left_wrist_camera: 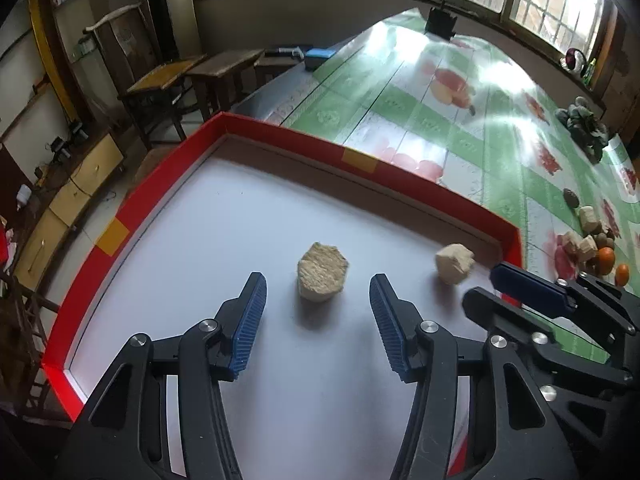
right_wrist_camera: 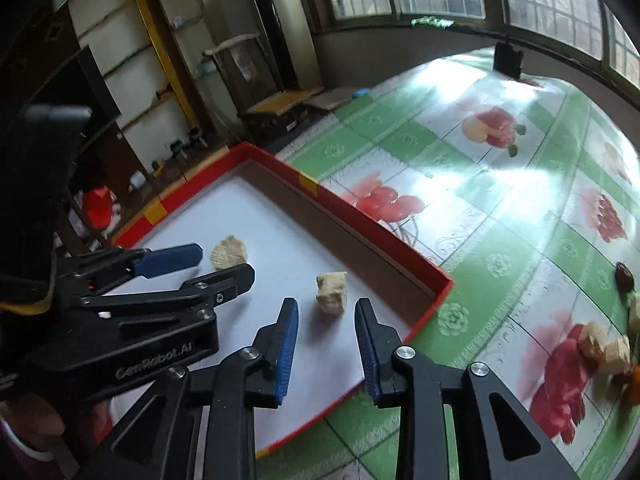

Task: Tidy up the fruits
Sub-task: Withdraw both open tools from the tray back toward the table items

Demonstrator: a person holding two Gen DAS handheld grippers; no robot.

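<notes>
Fruits and pale chunks wait in a small heap (left_wrist_camera: 592, 248) at the right edge of the table, well apart from the red-walled tray; in the right wrist view the same heap (right_wrist_camera: 612, 352) is blurred, so which pieces are fruit I cannot say for sure beyond two orange ones (left_wrist_camera: 606, 260). Largest of all is the table's cloth (left_wrist_camera: 460, 120), green checks with red printed fruit, glaring under the windows. On its near left corner sits the tray (left_wrist_camera: 280, 132), a shallow box with red sides, yellow patches and a plain white floor. Over that floor hang both tools. Left gripper (left_wrist_camera: 318, 312) points down into the tray with its blue-padded jaws apart, and the rounder beige chunk (left_wrist_camera: 322, 276) lies on the white floor just ahead of the gap, touched by neither pad. Right gripper (right_wrist_camera: 326, 336) has its jaws parted more narrowly; the smaller blocky chunk (right_wrist_camera: 332, 292) rests on the floor just beyond the tips, near the tray's right corner, free of both pads. The two chunks lie apart from each other. A dark grey-green cluster (left_wrist_camera: 584, 128) sits farther back on the cloth near the windows, and a small dark brown piece (right_wrist_camera: 624, 276) lies alone beside the heap
</notes>
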